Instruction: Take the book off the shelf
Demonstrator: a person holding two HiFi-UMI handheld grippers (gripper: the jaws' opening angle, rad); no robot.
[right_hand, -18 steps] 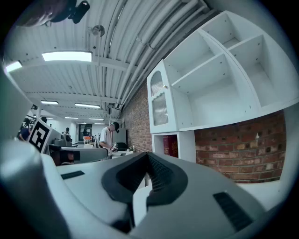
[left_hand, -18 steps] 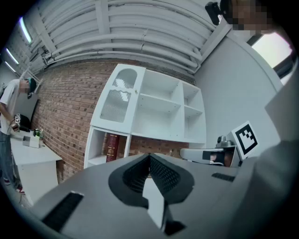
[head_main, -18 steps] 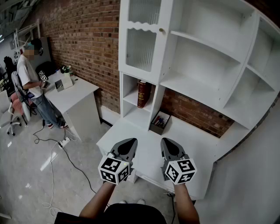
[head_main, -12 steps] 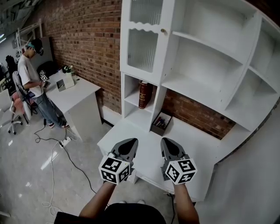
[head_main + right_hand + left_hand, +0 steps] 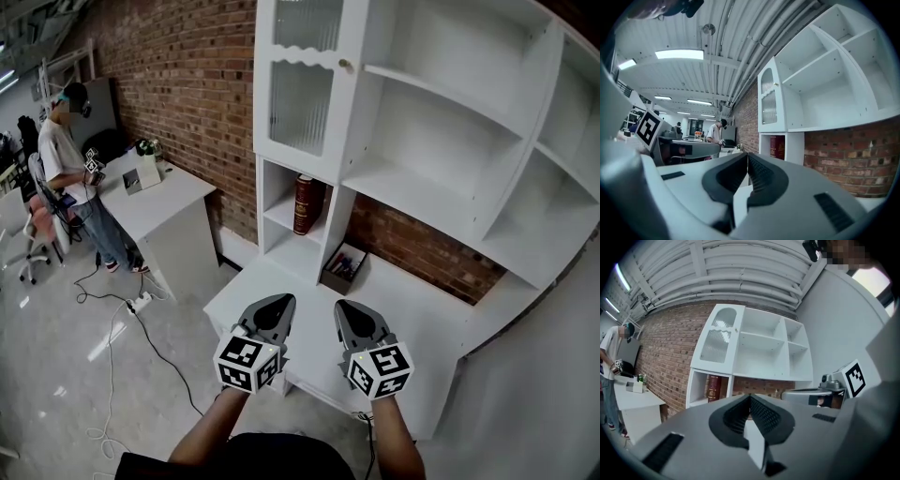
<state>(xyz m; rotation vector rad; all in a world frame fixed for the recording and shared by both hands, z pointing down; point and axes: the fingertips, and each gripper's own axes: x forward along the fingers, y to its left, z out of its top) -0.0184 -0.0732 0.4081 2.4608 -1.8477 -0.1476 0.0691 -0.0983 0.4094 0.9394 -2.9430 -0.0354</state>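
A dark red book (image 5: 306, 202) stands upright in the narrow lower cubby of the white shelf unit (image 5: 441, 141); it also shows in the left gripper view (image 5: 713, 388) and the right gripper view (image 5: 776, 146). My left gripper (image 5: 277, 307) is held over the white desk (image 5: 441, 328), well short of the book, jaws shut and empty (image 5: 750, 397). My right gripper (image 5: 351, 310) is beside it, also shut on nothing (image 5: 747, 157).
A small open box of pens (image 5: 343, 264) sits on the desk under the shelf. At the left, a person (image 5: 66, 169) stands at another white desk (image 5: 159, 202). Cables (image 5: 122, 319) trail on the floor. A brick wall (image 5: 178, 84) runs behind.
The right gripper has shifted slightly left and nearer. The view has swung a little. The left gripper holds about the same place.
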